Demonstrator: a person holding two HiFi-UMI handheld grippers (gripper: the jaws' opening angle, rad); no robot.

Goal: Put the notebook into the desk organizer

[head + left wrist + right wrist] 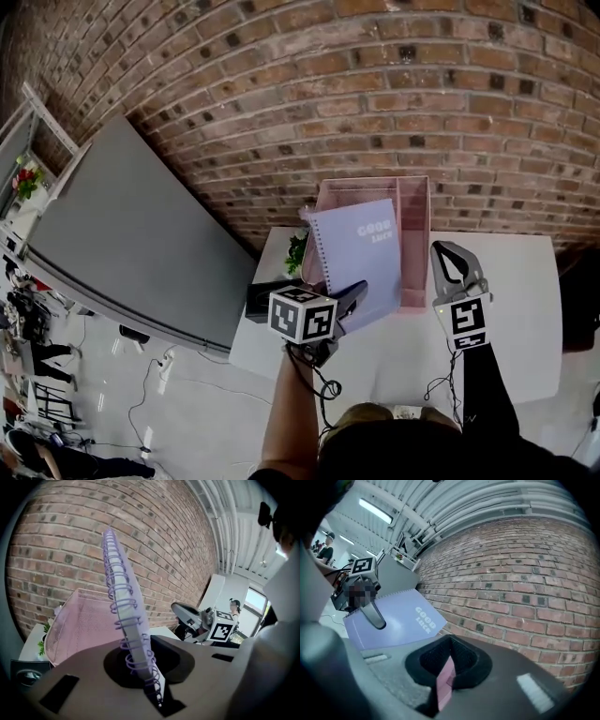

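A lavender spiral notebook (361,255) printed "GOOD LUCK" hangs upright, tilted, over the pink mesh desk organizer (412,202), which stands against the brick wall. My left gripper (352,298) is shut on the notebook's lower edge. In the left gripper view the wire spine (123,606) rises from between the jaws (152,686), with the organizer (79,620) behind it. My right gripper (439,251) is at the organizer's right wall. In the right gripper view a pink strip of that wall (446,679) sits pinched between the shut jaws, and the notebook (401,618) shows to the left.
The organizer stands on a white table (506,319) whose front edge is near me. A small green plant (298,251) and a black object (265,298) sit left of the organizer. A large grey panel (122,244) leans at the left, with floor below it.
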